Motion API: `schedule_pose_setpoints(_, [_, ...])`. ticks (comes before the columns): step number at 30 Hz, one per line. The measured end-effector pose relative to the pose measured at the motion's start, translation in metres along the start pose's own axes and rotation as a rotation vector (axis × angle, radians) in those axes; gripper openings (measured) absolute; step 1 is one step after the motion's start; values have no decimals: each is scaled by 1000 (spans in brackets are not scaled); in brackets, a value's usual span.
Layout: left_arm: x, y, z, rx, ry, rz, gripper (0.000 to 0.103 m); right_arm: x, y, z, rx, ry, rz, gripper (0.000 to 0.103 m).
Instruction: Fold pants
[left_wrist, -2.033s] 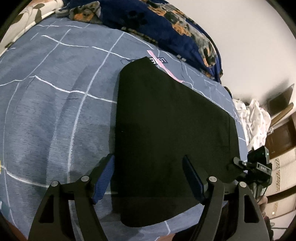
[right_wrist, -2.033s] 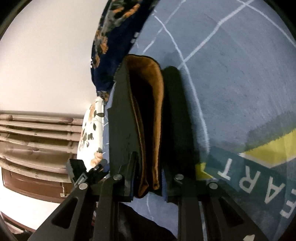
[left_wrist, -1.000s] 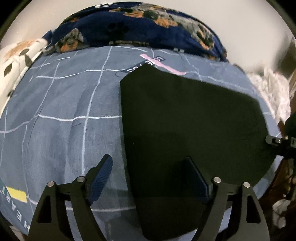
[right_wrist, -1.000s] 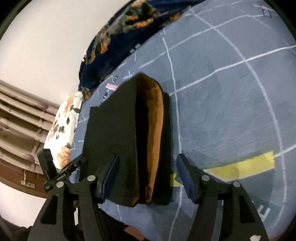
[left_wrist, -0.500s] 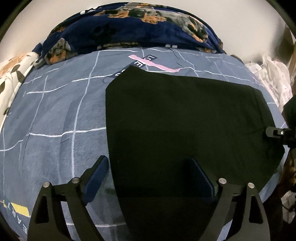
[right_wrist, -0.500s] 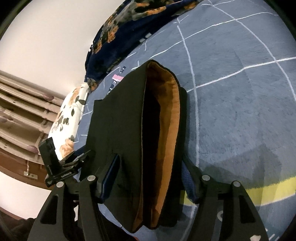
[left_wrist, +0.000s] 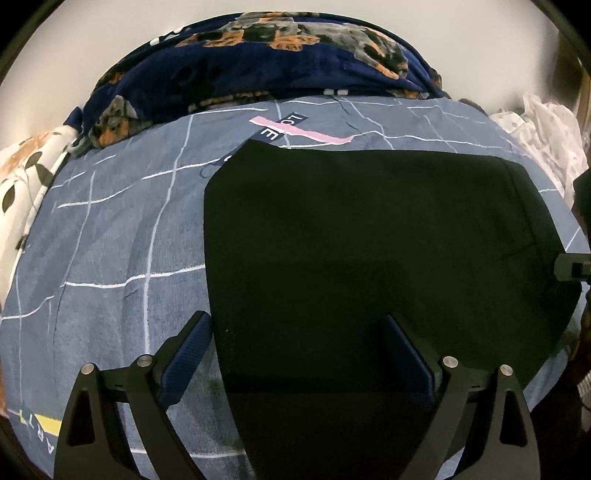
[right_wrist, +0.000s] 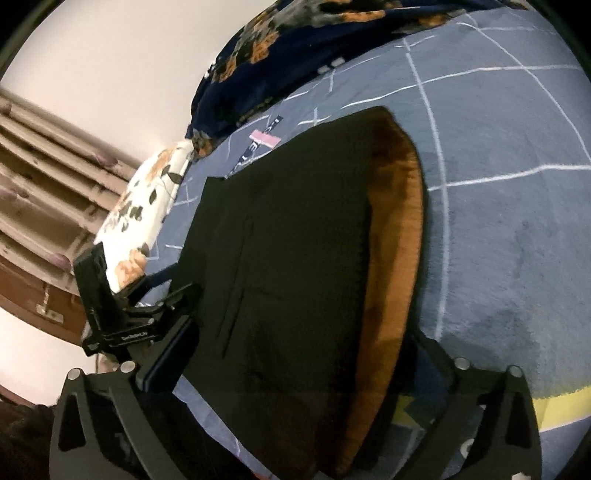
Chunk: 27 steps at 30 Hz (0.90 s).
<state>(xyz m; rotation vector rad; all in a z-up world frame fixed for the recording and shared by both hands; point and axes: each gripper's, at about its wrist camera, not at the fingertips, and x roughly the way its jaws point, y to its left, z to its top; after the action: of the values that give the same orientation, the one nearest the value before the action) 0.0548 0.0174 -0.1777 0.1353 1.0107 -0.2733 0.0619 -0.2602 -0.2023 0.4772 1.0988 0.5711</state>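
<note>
left gripper (left_wrist: 295, 343): jaws opening, wide, astride edge of folded black pants with orange lining (left_wrist: 369, 240), gripping nothing | pants: flat on blue grid-patterned bed cover (left_wrist: 110, 240) | right gripper (right_wrist: 306, 354): jaws opening, wide, straddling pants, empty

The folded black fabric pants (left_wrist: 369, 251) are running off the bottom edge of the left wrist view, so their near end is going unseen, and their dark surface is swallowing any seams there. In the right wrist view the whole picture is smearing with motion blur, and the pants' orange lining (right_wrist: 395, 266) is dropping out of frame below. The other tool's black body (left_wrist: 572, 267) is being cut off by the left view's right edge.
</note>
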Motion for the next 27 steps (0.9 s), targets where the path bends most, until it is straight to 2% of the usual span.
schedule_pose_setpoints(8, [2, 1, -1, -7, 0, -4, 95, -3, -4, -1, 12, -3, 19, 103])
schedule_pose_setpoints(14, [3, 1, -1, -8, -2, -4, 96, -5, -11, 0, 64, 1, 74, 103])
schedule_pose_setpoints(21, [4, -1, -2, 15, -14, 8, 96, -3, -2, -1, -5, 7, 16, 102])
schedule_pose_setpoints(27, [3, -2, -3, 33, -24, 5, 96, -5, -7, -1, 22, -2, 34, 99])
